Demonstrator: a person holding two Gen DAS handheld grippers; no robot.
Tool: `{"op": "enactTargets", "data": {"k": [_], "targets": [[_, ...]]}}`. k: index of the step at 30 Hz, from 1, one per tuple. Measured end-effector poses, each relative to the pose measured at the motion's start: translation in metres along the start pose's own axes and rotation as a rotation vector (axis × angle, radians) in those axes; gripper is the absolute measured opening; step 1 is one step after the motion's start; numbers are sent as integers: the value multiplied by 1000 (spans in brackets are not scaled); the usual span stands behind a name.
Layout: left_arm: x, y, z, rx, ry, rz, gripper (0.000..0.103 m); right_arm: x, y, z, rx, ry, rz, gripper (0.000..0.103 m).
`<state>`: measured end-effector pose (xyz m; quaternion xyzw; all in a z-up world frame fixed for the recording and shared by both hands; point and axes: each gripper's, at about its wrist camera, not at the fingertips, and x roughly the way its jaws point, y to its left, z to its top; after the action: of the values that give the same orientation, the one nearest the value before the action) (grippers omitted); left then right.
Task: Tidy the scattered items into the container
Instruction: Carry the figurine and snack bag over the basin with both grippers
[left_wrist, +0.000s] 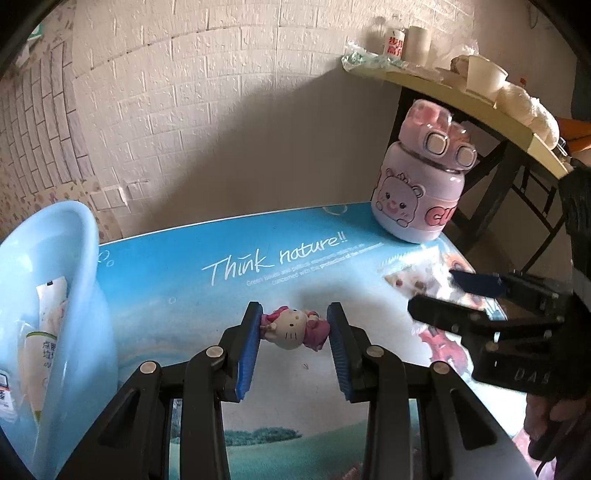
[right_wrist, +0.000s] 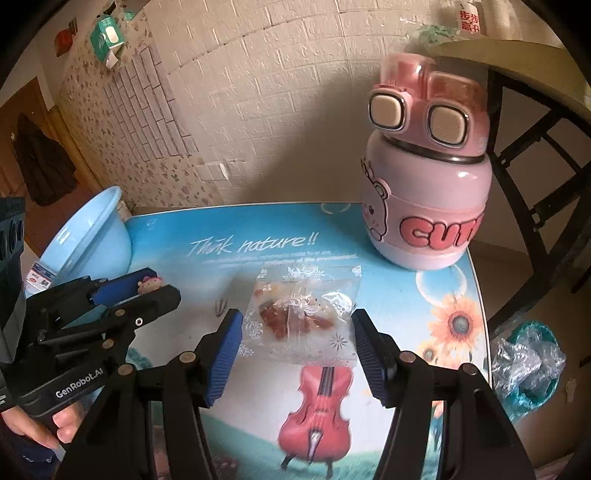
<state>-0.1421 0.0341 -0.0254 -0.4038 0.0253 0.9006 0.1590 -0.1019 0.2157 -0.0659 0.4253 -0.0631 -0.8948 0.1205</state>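
A: What is found at the far left?

B: A light blue basin (left_wrist: 55, 258) is seen at the table's left edge, with packets already inside. Just right of it, the left gripper (left_wrist: 294, 326) is spread around a small cat figurine (left_wrist: 291, 328) lying on the printed tabletop (left_wrist: 229, 295). One pad seems to touch the figurine; the other stands slightly apart, so nothing is pinched yet.

A: How should the figurine be handled?

B: It is judged hard, light and smooth, so a slip is possible. Its rounded head is best taken squarely between the pads.

A: And further right?

B: The right gripper (right_wrist: 297, 347) is held spread on both sides of a clear snack packet (right_wrist: 304, 314) lying flat on the table, untouched. The packet is judged light, soft and crinkly; its bulging middle should be pinched, not the thin edges. A pink bottle (right_wrist: 424, 177) stands upright at the far right corner.
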Motion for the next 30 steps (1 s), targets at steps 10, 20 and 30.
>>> {"op": "enactTargets", "data": {"k": [10,20,30], "targets": [[-24,-4,-5,-13,-24,2,34,-17,8,-13,25,6,3,62],[-60,8,0,-41,-95,12,34,-43,34,-3,-22,-46,25,62],[-92,31,0,-85,-156,33,34,-47,81,2,-67,-72,81,62]]}}
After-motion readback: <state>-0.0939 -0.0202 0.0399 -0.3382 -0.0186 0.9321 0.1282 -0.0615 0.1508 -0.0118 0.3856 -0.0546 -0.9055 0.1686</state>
